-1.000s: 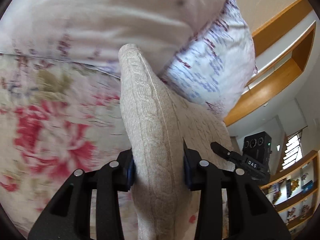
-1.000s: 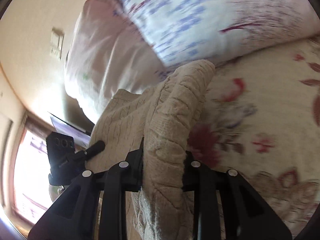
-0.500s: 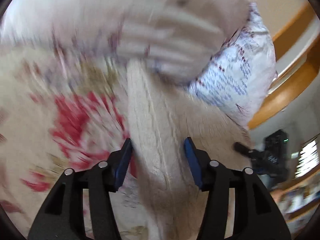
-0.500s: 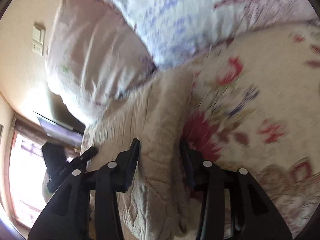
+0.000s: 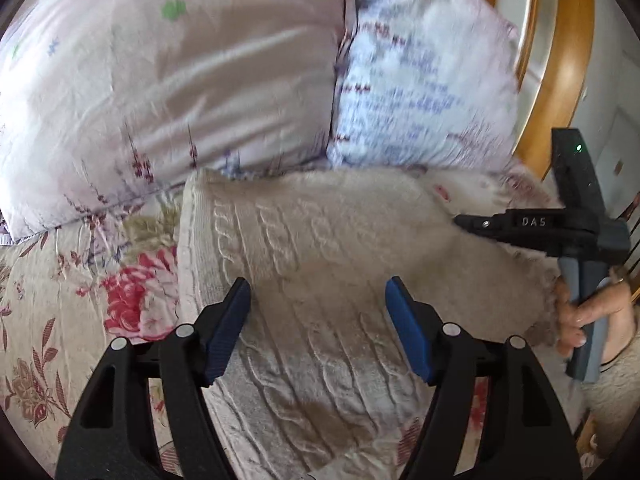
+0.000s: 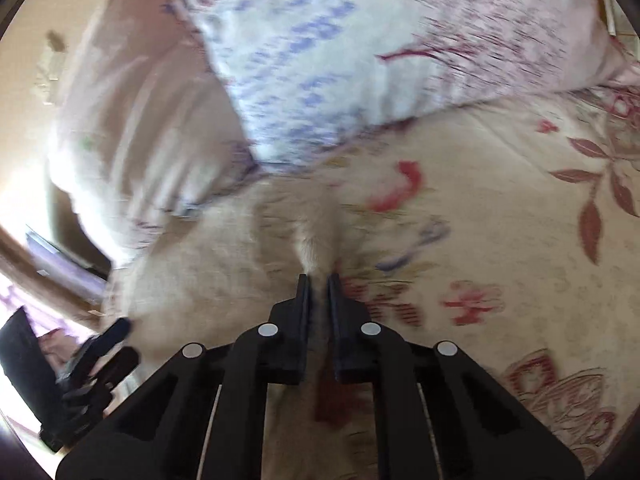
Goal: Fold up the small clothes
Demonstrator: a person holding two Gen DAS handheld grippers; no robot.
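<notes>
Left claw (image 5: 318,300) stands spread wide at lower centre, released above the cream cable-knit sweater (image 5: 320,240) laid on the floral bedspread (image 5: 60,320), while the right claw (image 6: 318,280) pinches its edge, presumably positioning the fold below the pillows (image 5: 200,60).

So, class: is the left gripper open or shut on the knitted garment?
Open. In the left wrist view the left gripper has its blue pads spread wide, with the cream cable-knit garment lying on the floral bedspread between them, ungripped.
</notes>
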